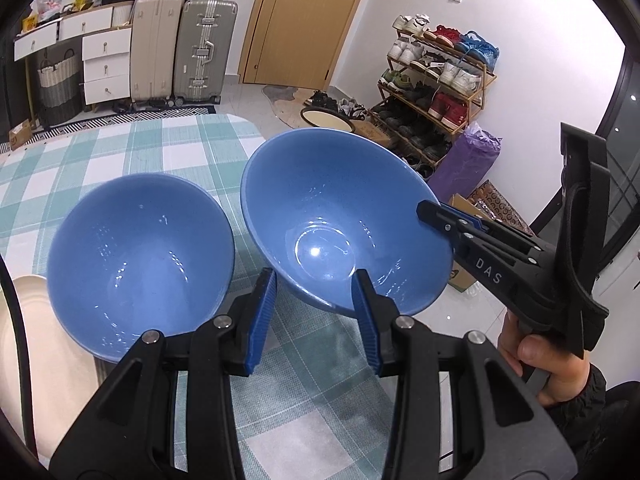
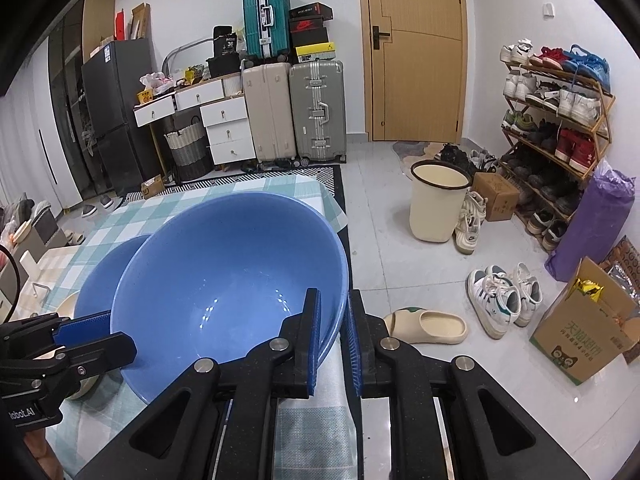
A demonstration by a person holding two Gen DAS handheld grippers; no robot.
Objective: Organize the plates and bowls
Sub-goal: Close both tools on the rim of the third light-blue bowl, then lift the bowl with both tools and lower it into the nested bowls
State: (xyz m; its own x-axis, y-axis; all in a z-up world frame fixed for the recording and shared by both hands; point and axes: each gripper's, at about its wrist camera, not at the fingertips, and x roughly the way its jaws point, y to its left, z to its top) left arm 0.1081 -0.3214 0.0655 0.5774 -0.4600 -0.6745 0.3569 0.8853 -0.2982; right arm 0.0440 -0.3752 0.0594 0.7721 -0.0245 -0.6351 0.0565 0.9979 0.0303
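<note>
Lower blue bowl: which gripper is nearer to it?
Left. The left gripper is just beside the lower blue bowl; the right gripper clamps the far rim of the tilted bowl.

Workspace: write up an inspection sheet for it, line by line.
Surface: table under a green checked cloth.
Job's things: tilted blue bowl held up at the table's edge; second blue bowl beside it; cream plate at the left.
Clutter: pale items left of the bowls, unclear.
Grippers: right tool shut on the tilted bowl's rim; left tool straddles the same rim, grip unclear.
Cables: black cable at the left.
Surroundings: suitcases, shoe rack, bin, door.
</note>
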